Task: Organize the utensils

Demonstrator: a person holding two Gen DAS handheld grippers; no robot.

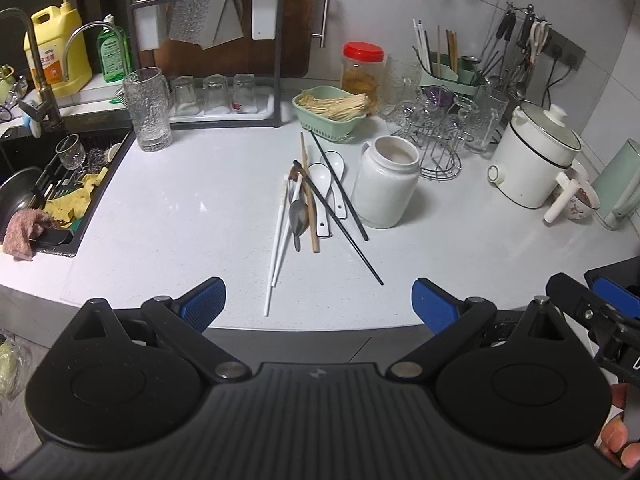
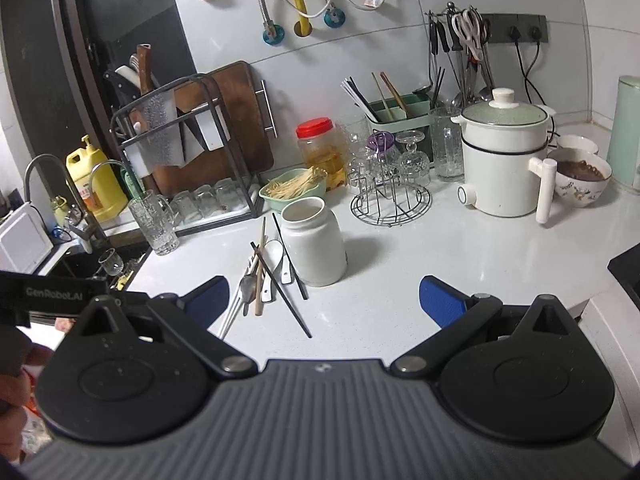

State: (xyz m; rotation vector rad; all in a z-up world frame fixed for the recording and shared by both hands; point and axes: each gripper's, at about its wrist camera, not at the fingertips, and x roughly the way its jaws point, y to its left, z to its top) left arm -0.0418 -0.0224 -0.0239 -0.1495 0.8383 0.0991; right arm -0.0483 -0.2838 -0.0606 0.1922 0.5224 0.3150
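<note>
You hold both tools low at the near edge of the white countertop (image 1: 180,208), each pointing forward over it and roughly level.

Your left gripper (image 1: 318,306) has its blue-padded fingers (image 1: 204,304) spread wide with nothing between them. Your right gripper (image 2: 324,302) is spread just as wide and empty too; from the left wrist view it shows as a black and blue shape at the far right, just beside the left tool. Part of your hand (image 1: 618,436) shows at the lower right of that view.

Ahead of the left gripper and a little right of its centre line stands the white ceramic jar (image 1: 386,182), upright and open at the top. From the right gripper it sits ahead and slightly left of centre.

The pile of utensils (image 1: 316,200) lies flat on the counter just left of the jar, straight ahead of the left tool's gap and ahead-left of the right one. In it, two white chopsticks (image 1: 278,236) reach nearest to the left gripper, their tips close to its left finger. Two black chopsticks (image 1: 344,208) run diagonally across the pile, the longer one ending ahead of the right finger. Two white ceramic spoons (image 1: 328,184) lie touching near the jar's base, with a metal spoon (image 1: 297,216) and a wooden chopstick (image 1: 309,200) crossing them.

Farther back, beyond the jar, sits a green utensil holder (image 1: 448,74) with chopsticks standing in it.
</note>
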